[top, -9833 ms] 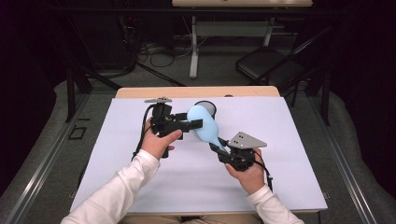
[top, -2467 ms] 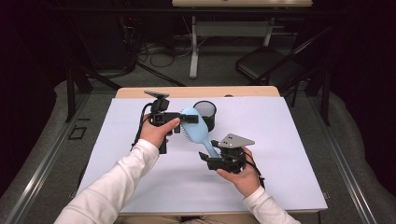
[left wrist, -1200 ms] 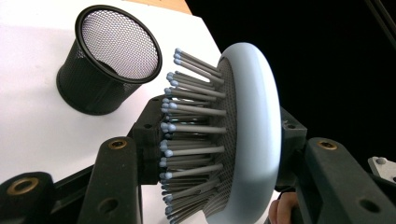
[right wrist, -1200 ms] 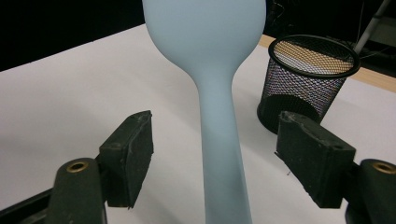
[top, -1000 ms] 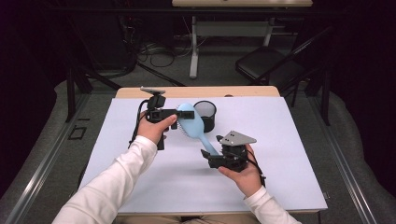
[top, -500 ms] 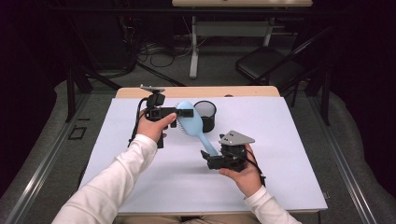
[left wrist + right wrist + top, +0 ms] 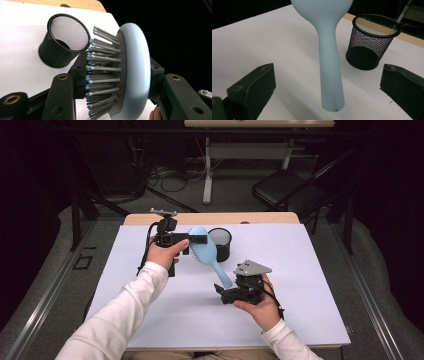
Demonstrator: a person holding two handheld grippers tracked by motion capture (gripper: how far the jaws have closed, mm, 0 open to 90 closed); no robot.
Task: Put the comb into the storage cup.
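In left gripper view, hairbrush [image 7: 132, 72] bristles [image 7: 102, 67] clamped, right claw [image 7: 327, 92] wide.

Hairbrush [image 7: 206, 251] above the sheet [image 7: 300, 285] — mesh cup [image 7: 220, 244] just right, behind its handle

Overhead looks forward; gripper cameras close, sharing hairbrush [image 7: 206, 251].
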